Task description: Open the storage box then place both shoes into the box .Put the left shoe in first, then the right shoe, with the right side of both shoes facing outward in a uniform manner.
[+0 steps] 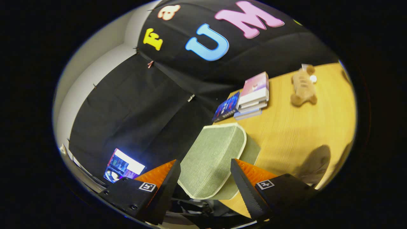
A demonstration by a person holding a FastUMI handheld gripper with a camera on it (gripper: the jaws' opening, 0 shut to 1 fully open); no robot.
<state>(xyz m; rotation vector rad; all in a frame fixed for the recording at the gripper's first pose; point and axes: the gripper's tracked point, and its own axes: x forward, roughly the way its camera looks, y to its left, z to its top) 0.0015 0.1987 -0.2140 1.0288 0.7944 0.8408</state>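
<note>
The gripper (205, 173) has its jaws released, spread wide, with the box's green fabric lid (211, 159) lying between them and touched by neither. The lid stands raised, tilted over the wooden surface (295, 133). Beyond the lid sit stacked books (251, 95), and beside them a teddy (303, 86).

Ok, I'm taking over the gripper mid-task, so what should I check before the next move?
1. Gripper fingers apart, pressing on nothing: ok.
2. Green storage box lid between the fingers, looks raised: ok.
3. Box fully open: cannot tell.
4. Where the shoes lie: cannot tell.
5. Stack of books and teddy bear on the wooden table, beyond the lid and apart from it: ok.
</note>
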